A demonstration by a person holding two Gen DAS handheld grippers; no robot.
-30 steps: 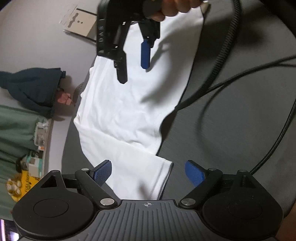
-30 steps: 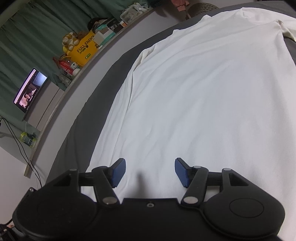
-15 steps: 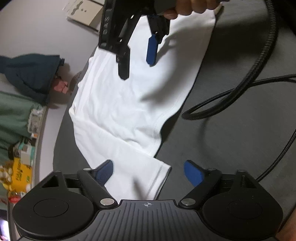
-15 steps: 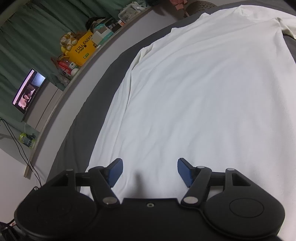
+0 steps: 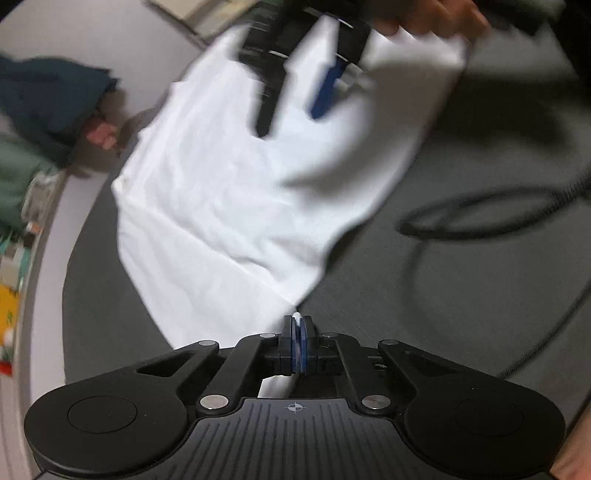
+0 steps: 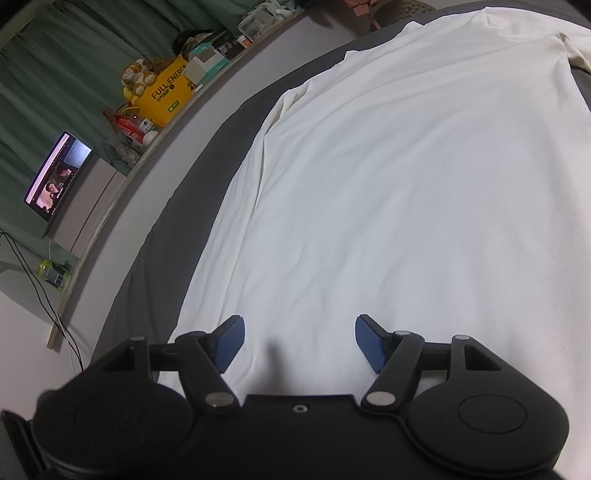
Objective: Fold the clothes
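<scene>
A white T-shirt (image 5: 236, 192) lies spread on a dark grey surface (image 5: 461, 302). My left gripper (image 5: 297, 325) is shut on the sleeve end of the shirt, a sliver of white cloth showing between its blue pads, and the sleeve is drawn up toward it. The left wrist view is blurred by motion. My right gripper (image 5: 295, 107) hovers over the far part of the shirt, held by a hand (image 5: 432, 18). In the right wrist view my right gripper (image 6: 299, 339) stands open just above the T-shirt (image 6: 424, 192), nothing between its fingers.
Black cables (image 5: 480, 221) loop on the grey surface right of the shirt. A dark blue garment (image 5: 51, 99) lies at the left. A ledge holds a yellow box (image 6: 166, 92), a plush toy, small boxes and a lit screen (image 6: 57, 175) before green curtains.
My left gripper has shut on the sleeve end and lifted it, rolling a little. The right gripper has stayed over the shirt with its jaws slightly wider.
</scene>
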